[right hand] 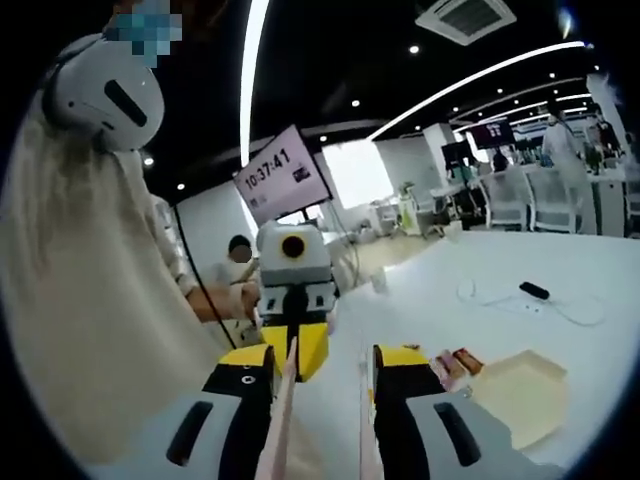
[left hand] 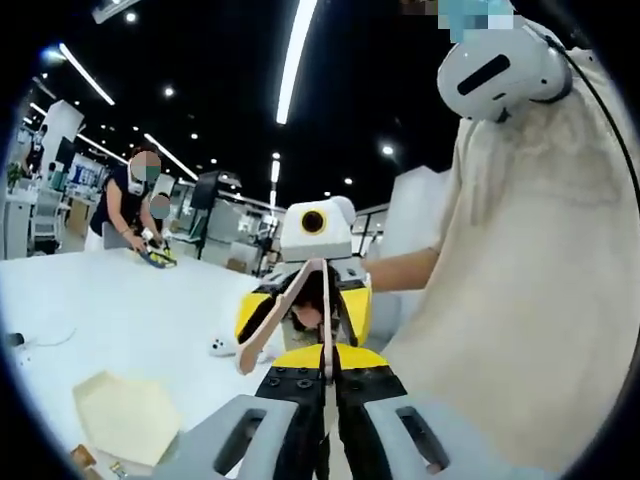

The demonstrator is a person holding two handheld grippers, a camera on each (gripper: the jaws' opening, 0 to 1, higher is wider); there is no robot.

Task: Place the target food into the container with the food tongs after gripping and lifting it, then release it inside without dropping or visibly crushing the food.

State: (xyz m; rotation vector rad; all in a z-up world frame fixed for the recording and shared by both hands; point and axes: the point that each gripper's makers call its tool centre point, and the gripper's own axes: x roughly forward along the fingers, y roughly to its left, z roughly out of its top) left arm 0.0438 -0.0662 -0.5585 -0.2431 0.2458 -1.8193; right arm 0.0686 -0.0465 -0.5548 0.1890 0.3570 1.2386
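Note:
Pink food tongs point(right hand: 285, 405) rise between my right gripper's point(right hand: 322, 360) yellow-tipped jaws, which are shut on their two arms. In the left gripper view the tongs point(left hand: 285, 310) spread as a V from the right gripper point(left hand: 308, 305). One arm runs down into my left gripper point(left hand: 325, 365), whose jaws are shut on it. The left gripper point(right hand: 292, 335) faces the right one, both held off the table. A beige open container point(right hand: 520, 395) lies on the white table, with wrapped food pieces point(right hand: 455, 362) beside it. The container point(left hand: 125, 415) and some food point(left hand: 85, 458) also sit low in the left gripper view.
A person in a beige top point(left hand: 520, 300) with a white headset point(left hand: 495, 70) stands close behind both grippers. On the white table point(right hand: 560, 250) lie a black device with a cable point(right hand: 533, 290) and a small white object point(left hand: 222, 347). Another person point(left hand: 125, 205) works at the table's far side.

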